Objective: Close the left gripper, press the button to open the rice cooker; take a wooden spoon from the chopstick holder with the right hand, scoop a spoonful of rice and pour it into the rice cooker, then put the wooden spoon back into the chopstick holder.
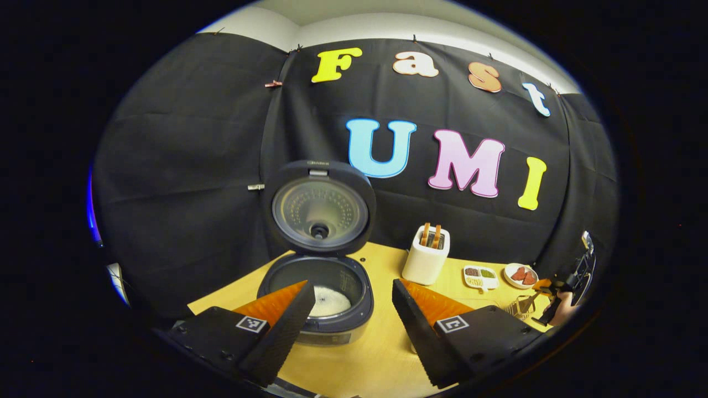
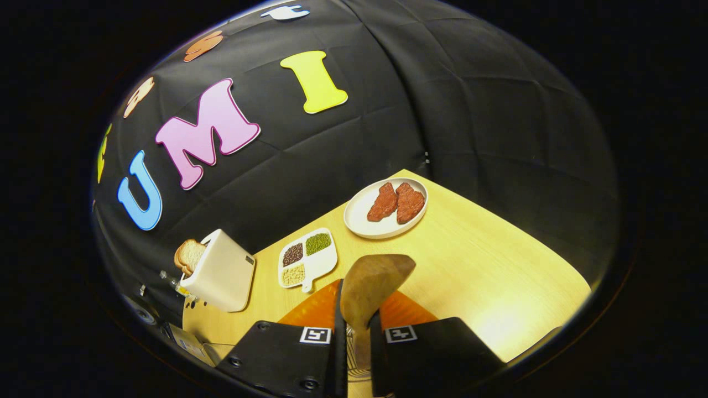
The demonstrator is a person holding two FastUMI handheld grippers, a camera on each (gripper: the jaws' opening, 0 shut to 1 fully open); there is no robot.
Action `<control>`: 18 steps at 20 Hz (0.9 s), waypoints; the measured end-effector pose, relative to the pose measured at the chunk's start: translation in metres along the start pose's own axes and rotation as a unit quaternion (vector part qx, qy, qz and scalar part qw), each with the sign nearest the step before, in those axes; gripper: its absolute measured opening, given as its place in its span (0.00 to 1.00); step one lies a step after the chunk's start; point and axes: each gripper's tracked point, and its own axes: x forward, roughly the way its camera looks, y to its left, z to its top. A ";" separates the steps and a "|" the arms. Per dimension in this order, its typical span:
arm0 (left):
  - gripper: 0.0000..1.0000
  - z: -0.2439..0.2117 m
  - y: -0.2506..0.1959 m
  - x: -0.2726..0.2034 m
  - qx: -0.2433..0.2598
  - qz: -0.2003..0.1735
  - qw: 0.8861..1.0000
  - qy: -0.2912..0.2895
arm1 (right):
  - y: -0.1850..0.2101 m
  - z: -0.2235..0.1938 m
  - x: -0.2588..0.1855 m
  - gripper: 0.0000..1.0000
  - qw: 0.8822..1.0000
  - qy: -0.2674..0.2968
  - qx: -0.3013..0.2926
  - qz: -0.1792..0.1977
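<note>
One spoon [image 2: 371, 287] stands clamped in the right tool [image 2: 357, 331]: both fingers press on its handle, nearly closed, and the bowl rises upright ahead of them, empty as far as can be seen. Below it lies the worktop [image 2: 487, 260], with a sectioned dish of beans [image 2: 307, 258] just beyond, a plate [image 2: 365, 221] of two red pieces farther back, and a toaster [image 2: 220, 271] with a slice of bread to the left.

In the left gripper view, the left tool [image 1: 354, 301] is spread wide and holds nothing, hanging above the worktop just before the cooker [image 1: 318, 301]. The cooker's lid [image 1: 319, 209] stands upright and open, and white rice shows in the pot. At the far right edge, a hand holds the right tool low over the worktop, beside a wire holder [image 1: 521, 305].
</note>
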 end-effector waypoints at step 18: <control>0.92 0.159 0.046 0.120 0.070 -0.011 0.978 -0.197 | -0.017 -0.003 -0.146 0.99 0.996 -0.024 -0.088 -0.026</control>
